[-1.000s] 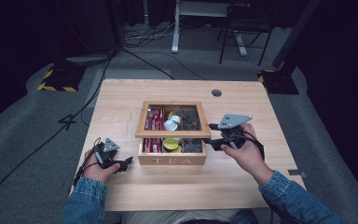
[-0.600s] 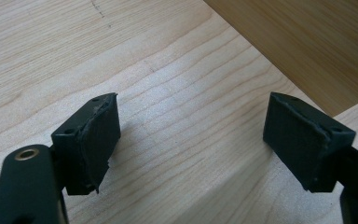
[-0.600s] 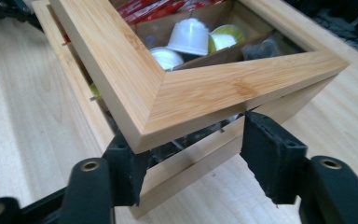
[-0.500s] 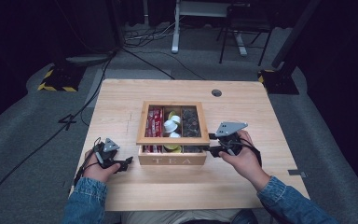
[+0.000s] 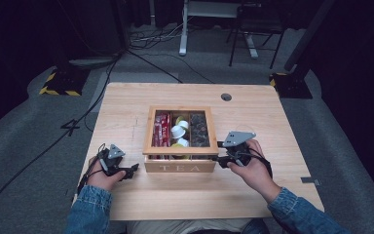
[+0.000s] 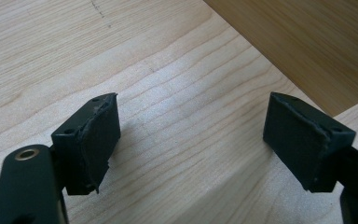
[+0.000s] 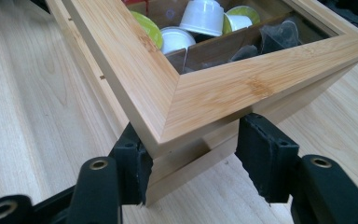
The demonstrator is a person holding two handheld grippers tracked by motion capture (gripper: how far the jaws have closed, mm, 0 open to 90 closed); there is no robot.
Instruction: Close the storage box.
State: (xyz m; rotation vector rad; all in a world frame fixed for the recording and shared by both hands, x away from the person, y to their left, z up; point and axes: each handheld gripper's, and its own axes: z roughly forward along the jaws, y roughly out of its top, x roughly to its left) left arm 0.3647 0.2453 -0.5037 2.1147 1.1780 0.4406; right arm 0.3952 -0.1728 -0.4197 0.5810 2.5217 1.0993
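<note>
A wooden box marked TEA (image 5: 180,168) with a glass-paned lid stands mid-table. It holds red packets (image 5: 161,127), white and green capsules (image 5: 177,130) and dark sachets (image 5: 198,127). My right gripper (image 5: 219,157) is at its front right corner. In the right gripper view the jaws (image 7: 191,158) straddle that corner of the box (image 7: 214,88). One pad lies against the front face and the other stands just off the side wall. They have just been opening. My left gripper (image 5: 135,168) rests left of the box, open, with bare table between its pads (image 6: 98,135).
The table (image 5: 272,122) has a round cable hole (image 5: 226,97) at the back. Cables trail from both grippers, the left one over the table's left edge. A desk frame and chair legs stand on the dark floor behind.
My right gripper has come down and nearer along the box's right side to its front corner. The left gripper has kept still.
</note>
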